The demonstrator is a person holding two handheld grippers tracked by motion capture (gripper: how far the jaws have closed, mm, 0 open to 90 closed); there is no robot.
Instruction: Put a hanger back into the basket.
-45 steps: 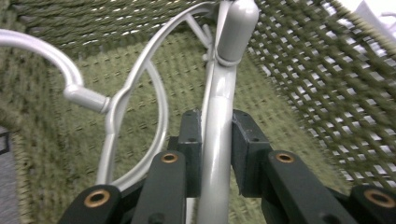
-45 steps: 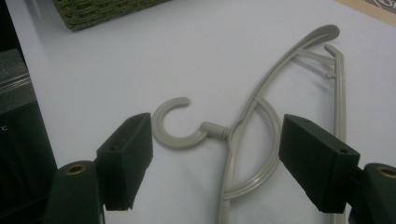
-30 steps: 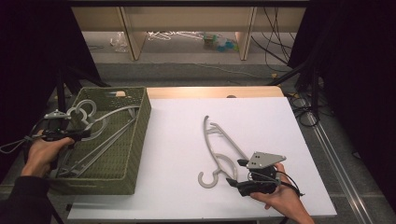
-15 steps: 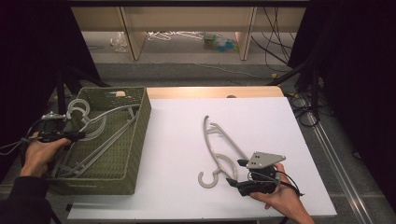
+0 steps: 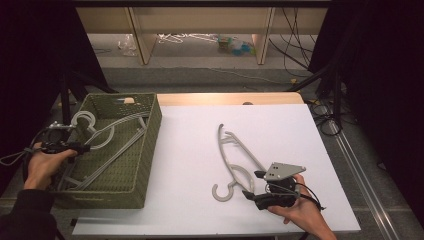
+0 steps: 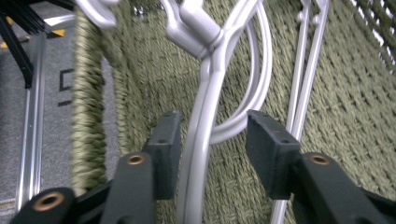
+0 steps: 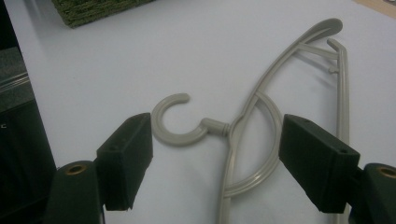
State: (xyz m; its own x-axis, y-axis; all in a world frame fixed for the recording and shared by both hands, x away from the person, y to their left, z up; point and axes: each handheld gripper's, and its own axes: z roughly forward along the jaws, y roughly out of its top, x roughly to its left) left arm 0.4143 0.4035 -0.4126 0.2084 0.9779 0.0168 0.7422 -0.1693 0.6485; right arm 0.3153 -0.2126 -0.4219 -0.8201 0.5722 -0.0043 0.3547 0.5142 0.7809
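The left gripper (image 6: 212, 140) has just been opening its jaws, freeing a grey hanger (image 6: 201, 135) inside the woven basket (image 5: 145, 150), apparently to leave it there. The right gripper (image 7: 215, 158) rests wide open around another hanger (image 7: 247, 121) on the table (image 5: 190, 130).

tongs (image 6: 212, 140) just opening | hanger (image 6: 198, 135) between, unpressed | basket (image 6: 345, 126) behind

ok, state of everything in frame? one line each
left gripper: jaws just been opening, hanger arm between them, pads off it
right gripper: open, astride the hanger on the table, not gripping
hanger in basket: leaning against the wall
hanger on table: lying flat
green woven basket: upright, holds several hangers
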